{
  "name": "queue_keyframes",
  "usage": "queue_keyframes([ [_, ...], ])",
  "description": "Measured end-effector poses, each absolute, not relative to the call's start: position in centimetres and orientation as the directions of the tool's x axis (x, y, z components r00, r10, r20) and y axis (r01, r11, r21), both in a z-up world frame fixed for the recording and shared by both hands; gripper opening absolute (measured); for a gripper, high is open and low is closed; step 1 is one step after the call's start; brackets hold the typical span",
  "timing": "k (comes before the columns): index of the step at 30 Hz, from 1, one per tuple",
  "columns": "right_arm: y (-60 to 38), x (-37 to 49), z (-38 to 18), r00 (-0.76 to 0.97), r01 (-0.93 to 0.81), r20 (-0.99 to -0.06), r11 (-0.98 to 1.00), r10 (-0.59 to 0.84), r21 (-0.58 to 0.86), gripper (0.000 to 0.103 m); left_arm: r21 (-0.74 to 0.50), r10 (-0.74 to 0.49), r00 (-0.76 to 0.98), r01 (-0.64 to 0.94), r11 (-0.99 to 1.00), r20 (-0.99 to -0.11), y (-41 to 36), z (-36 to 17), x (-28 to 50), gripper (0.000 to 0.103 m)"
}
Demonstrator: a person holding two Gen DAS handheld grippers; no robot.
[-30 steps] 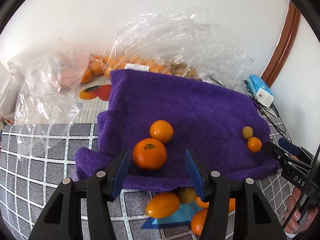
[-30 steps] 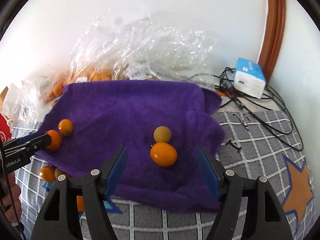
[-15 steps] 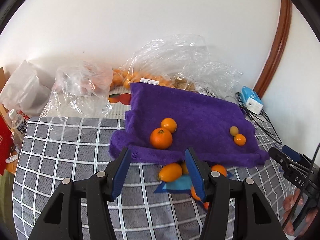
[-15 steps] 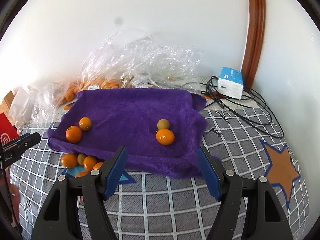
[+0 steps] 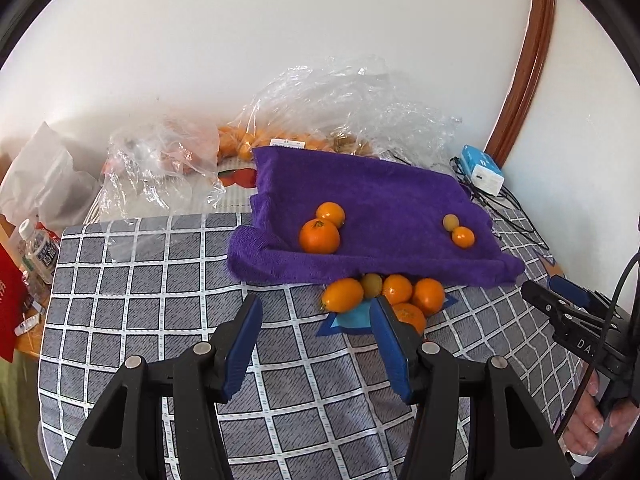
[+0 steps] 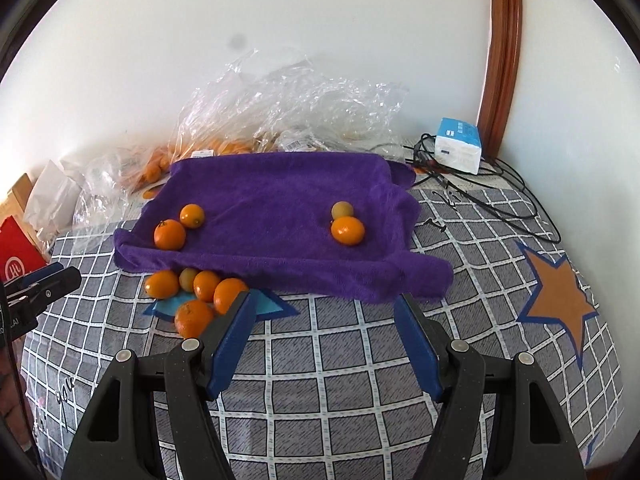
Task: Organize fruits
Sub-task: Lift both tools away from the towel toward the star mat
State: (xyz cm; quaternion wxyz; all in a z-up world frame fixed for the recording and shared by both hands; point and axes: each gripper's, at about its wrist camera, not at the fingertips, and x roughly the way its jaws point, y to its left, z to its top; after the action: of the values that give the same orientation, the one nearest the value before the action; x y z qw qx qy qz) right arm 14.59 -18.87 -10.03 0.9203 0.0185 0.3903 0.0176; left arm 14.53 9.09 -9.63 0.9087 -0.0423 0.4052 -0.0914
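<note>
A: Any writing legible?

B: Only "DA" on the right gripper (image 5: 560, 300). Bag labels are too small.

A: Containers?

B: Clear plastic bags (image 6: 224, 136) against the wall hold oranges.

A: Fruit?

B: Four on the purple towel (image 6: 272, 200), a cluster of loose oranges (image 6: 196, 292) at its front edge.

A: Claws?

B: Left gripper (image 5: 316, 340) and the right both gape, empty.

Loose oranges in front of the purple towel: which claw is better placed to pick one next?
Probably left. The loose oranges lie just ahead of the left claw, near its right finger. From the right claw they sit off to its left side. Both claws are open and empty.
</note>
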Motion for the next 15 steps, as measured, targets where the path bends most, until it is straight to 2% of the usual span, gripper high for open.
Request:
queue_keyframes([
  [4, -18.5, 14.4, -10.5, 0.690, -0.011, -0.721, 0.997, 0.062, 0.075, 0.070, -0.132, -0.191, 0.638, 0.140, 0.981, -0.746, 9.4, -10.5, 14.8, 0.054],
  [15, -14.8, 16.6, -13.7, 0.634, -0.120, -0.761, 0.989, 0.140, 0.082, 0.049, -0.191, -0.199, 0.601, 0.078, 0.979, -0.774, 11.8, -13.8, 15.7, 0.054],
])
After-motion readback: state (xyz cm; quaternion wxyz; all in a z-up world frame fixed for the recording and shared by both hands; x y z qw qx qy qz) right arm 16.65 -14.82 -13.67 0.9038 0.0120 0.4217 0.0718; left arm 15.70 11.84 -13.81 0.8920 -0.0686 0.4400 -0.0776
